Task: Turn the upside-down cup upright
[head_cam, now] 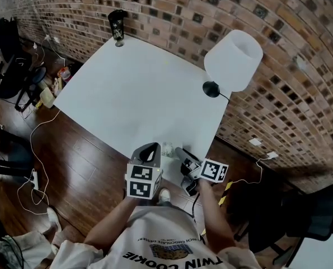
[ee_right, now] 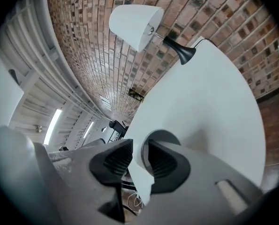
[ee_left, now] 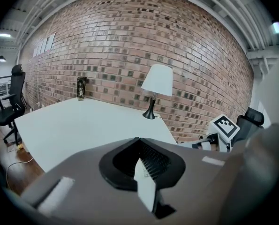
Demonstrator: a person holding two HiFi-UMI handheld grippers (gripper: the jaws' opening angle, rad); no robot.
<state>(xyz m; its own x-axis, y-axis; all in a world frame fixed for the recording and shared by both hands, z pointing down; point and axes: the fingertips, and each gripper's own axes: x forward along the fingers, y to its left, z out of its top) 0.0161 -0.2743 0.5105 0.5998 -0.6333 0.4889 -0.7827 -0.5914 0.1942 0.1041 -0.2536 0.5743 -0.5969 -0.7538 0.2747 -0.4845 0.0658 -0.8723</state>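
Note:
A small pale cup point(head_cam: 167, 149) stands at the white table's near edge, between my two grippers. I cannot tell which way up it is. My right gripper point(head_cam: 180, 153) reaches it from the right. In the right gripper view its ribbed pads point(ee_right: 163, 164) stand apart, with a white strip in the gap and a grey rounded cup shape point(ee_right: 163, 136) just beyond them. The pads do not look pressed on it. My left gripper point(head_cam: 150, 150) hovers just left of the cup. In the left gripper view its black pads point(ee_left: 151, 162) sit together.
A white table point(head_cam: 138, 94) runs to a brick wall. A white-shaded lamp point(head_cam: 233, 59) with a black base point(head_cam: 211, 88) stands at the right edge. A black tumbler point(head_cam: 118, 26) is at the far corner. Office chairs and cables lie on the wooden floor at left.

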